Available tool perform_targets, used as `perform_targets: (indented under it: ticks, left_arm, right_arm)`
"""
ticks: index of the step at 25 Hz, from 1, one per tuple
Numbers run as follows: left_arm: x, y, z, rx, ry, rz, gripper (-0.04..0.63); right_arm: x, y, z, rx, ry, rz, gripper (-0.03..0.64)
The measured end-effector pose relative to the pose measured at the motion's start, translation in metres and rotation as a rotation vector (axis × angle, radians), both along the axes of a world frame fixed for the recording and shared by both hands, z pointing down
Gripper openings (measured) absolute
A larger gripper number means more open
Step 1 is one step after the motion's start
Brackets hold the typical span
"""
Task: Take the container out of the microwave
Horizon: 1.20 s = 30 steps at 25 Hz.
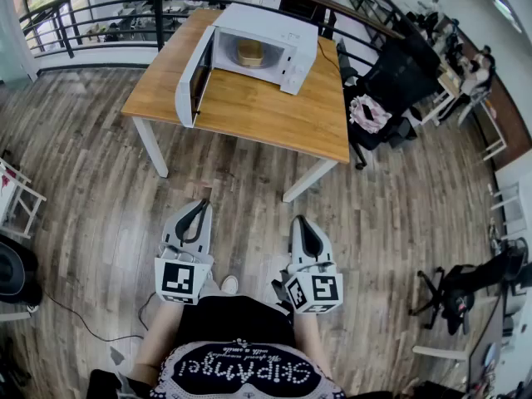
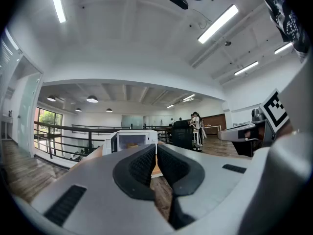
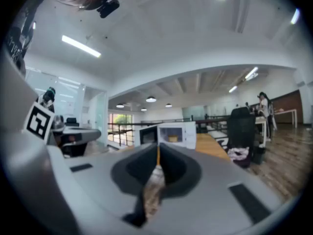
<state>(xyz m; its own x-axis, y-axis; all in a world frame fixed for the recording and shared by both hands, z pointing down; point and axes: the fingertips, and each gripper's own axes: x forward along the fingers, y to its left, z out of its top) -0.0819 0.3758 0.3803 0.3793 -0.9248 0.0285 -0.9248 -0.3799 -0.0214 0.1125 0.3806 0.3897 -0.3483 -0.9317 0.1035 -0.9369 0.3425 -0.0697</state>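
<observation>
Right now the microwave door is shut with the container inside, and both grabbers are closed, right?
No, the door is swung open, not shut; the head view shows it. The container does sit inside the microwave, and the left gripper and right gripper are both closed.

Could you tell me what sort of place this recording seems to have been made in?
Probably an open-plan office or lab, perhaps on an upper level. A black railing runs behind the wooden table with the microwave. A black office chair stands beside the table, and strip lights line the ceiling.
</observation>
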Motion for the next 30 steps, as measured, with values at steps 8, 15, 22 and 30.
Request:
perform_targets:
  ticks: [8,15,22,30]
  left_arm:
    - [0.002,-0.003,-0.008,0.014,-0.002,0.004,0.037]
    - [0.003,0.0,-0.011,0.013,0.013,-0.008,0.035]
    - [0.009,0.002,-0.016,0.032,0.013,-0.006,0.035]
    - [0.007,0.01,-0.015,0.024,-0.006,0.002,0.035]
  right_arm:
    - [-0.005,0.0,-0.003,0.008,0.003,-0.018,0.038]
    - [-0.003,0.002,-0.003,0.007,0.003,-0.025,0.039]
    - [0.0,0.007,-0.005,0.027,0.024,-0.049,0.04]
    - [0.015,0.017,0.005,0.001,0.001,-0.019,0.04]
